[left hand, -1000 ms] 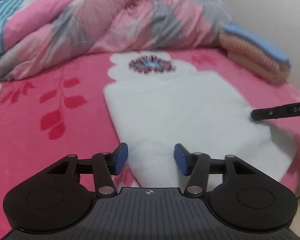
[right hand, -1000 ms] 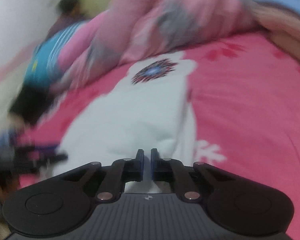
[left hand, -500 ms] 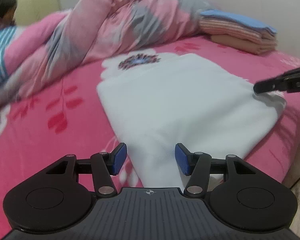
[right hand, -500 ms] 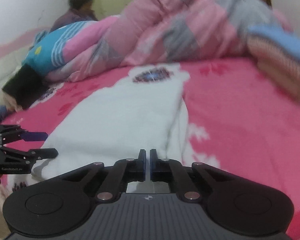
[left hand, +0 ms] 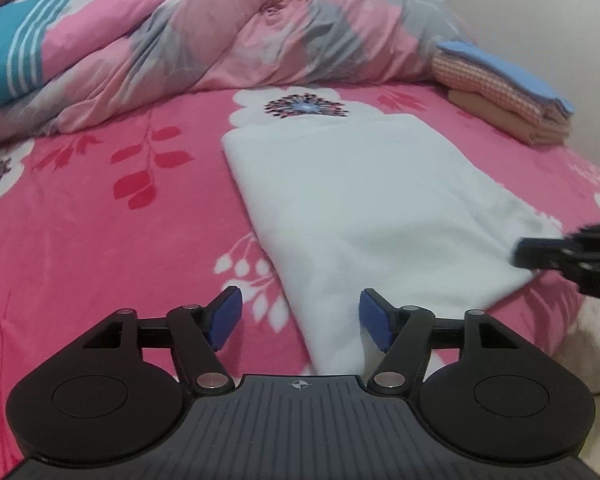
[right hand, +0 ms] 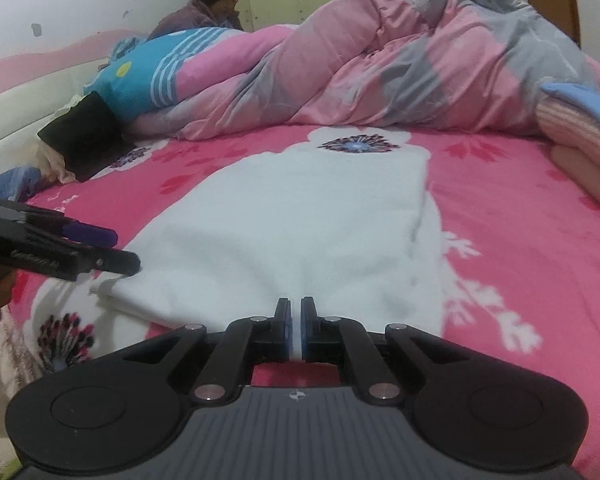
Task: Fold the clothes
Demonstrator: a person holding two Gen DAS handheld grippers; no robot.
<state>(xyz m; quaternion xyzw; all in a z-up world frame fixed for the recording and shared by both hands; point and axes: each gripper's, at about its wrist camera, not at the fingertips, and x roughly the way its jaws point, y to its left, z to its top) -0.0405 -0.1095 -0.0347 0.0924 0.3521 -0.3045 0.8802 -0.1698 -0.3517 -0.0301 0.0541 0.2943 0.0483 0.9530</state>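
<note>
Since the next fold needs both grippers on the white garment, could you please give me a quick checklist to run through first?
1. Right gripper pinches the white garment at its near edge: ok.
2. Left gripper open around the near corner, cloth between the fingers: ok; not yet closed.
3. Garment lies flat, without bunching: ok.
4. Pink bedspread beyond the garment bare for folding: ok.
5. Folded stack stands apart from the garment: ok.
6. How many layers the right gripper holds: cannot tell.

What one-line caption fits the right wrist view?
Right gripper shut on the white garment's near edge on the pink floral bedspread; left gripper open at its corner.
</note>
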